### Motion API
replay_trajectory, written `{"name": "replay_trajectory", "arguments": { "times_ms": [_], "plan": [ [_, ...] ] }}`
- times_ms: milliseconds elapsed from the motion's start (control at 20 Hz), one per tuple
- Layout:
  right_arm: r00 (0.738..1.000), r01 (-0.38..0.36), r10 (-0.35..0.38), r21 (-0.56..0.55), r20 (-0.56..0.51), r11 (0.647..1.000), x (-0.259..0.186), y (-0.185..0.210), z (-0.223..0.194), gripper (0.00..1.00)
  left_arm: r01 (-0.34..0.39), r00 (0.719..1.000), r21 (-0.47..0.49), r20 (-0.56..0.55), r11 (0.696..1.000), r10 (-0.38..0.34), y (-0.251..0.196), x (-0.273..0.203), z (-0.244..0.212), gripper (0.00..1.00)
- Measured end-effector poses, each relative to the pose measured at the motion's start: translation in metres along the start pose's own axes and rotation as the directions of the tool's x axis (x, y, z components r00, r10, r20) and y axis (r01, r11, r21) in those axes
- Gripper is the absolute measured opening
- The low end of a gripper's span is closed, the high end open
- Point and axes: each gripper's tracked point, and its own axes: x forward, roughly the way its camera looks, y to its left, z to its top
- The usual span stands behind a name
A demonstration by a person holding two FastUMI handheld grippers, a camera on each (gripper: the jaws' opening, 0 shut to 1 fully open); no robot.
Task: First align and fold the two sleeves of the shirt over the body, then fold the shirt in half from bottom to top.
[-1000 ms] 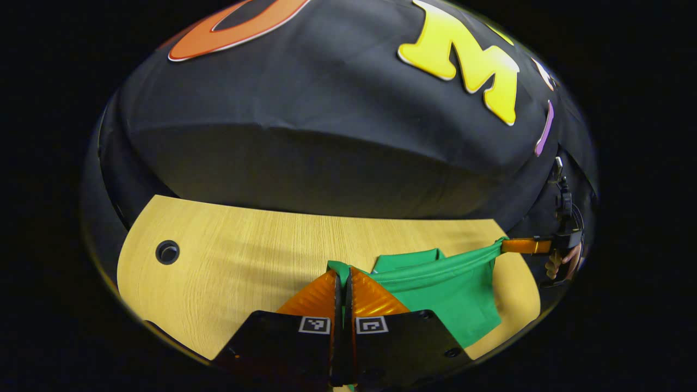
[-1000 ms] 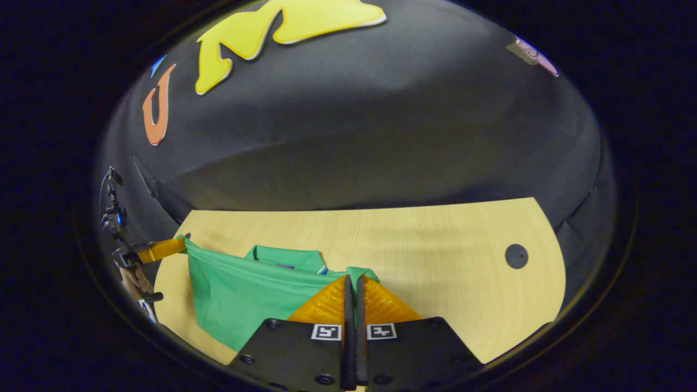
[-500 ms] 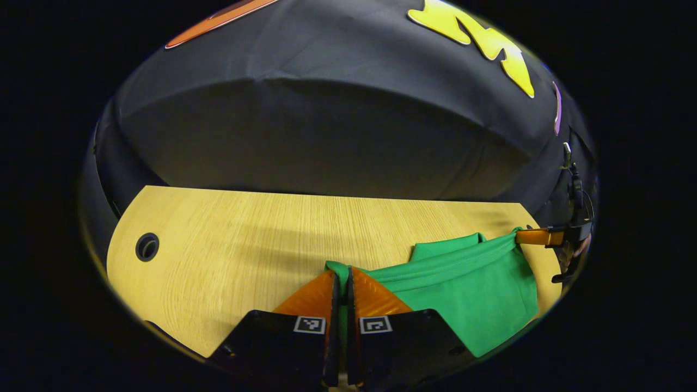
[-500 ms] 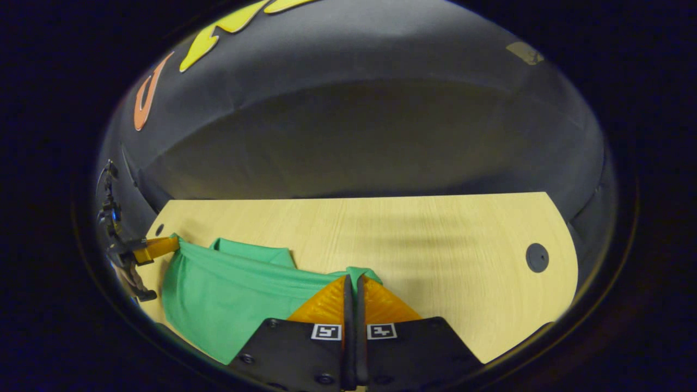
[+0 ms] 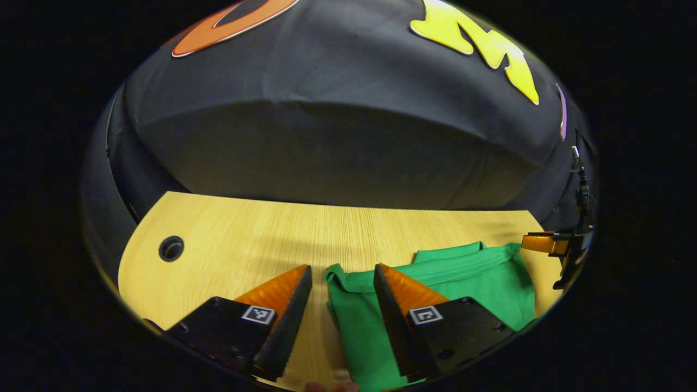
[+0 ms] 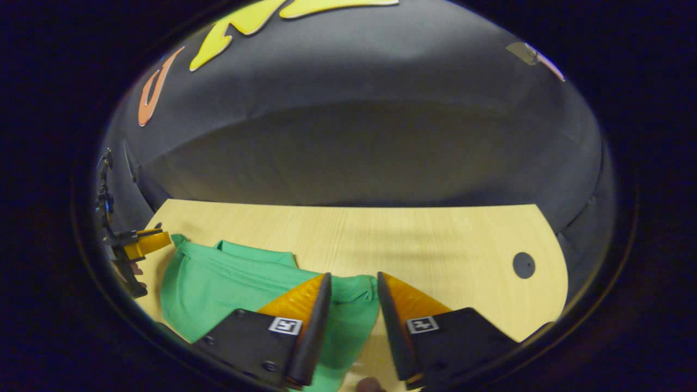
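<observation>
Shirt (image 5: 468,272), green, lies folded on the light wood worktop (image 5: 245,239), toward the near edge, with a bit of collar peeking out at its far side (image 6: 239,247).

Left gripper view: left gripper (image 5: 340,275) has its jaws spread wide. A corner of the shirt's top layer sits in the gap between the 2 fingers, loose on the worktop, with neither finger pressing on it. The fabric runs on under the right-hand finger and off toward the right of the view. A round cable hole (image 5: 171,248) sits in the worktop at the left.

Right gripper view: right gripper (image 6: 351,280) likewise has its jaws spread wide, nothing clamped. The other corner of the shirt's top layer lies in the gap and under the left-hand finger. Bare worktop (image 6: 435,239) lies to the right, with a second round cable hole (image 6: 523,264) near that end.

Cross views: right gripper appears at the far right edge of the left gripper view (image 5: 536,242), its tip just beside the shirt's far corner; contact cannot be told. Left gripper appears at the far left edge of the right gripper view (image 6: 147,245), tip just beside the shirt's other corner. Part of a hand (image 6: 136,269) shows below it.

Upper fabric edge shows a hem line running between the 2 corners. Some wrinkling near each corner.
</observation>
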Motion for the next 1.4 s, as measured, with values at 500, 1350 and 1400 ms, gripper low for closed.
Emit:
{"name": "replay_trajectory", "arguments": {
  "times_ms": [500, 1350, 1400],
  "plan": [
    [0.939, 0.041, -0.037, -0.005, 0.342, 0.999, -0.231, 0.026, 0.083, 0.84, -0.051, 0.950, 0.038, 0.311, 0.998, 0.036, -0.035, -0.217, 0.119, 0.99],
    [0.824, 0.171, -0.140, -0.006, 0.550, 0.985, -0.492, 0.063, -0.035, 0.82, -0.118, 0.834, 0.117, 0.551, 0.986, 0.034, -0.122, -0.447, 0.056, 0.98],
    [0.827, 0.156, -0.131, 0.000, 0.547, 0.988, -0.494, 0.065, -0.042, 0.82, -0.122, 0.839, 0.121, 0.542, 0.985, 0.038, -0.123, -0.448, 0.048, 0.98]
  ]
}}
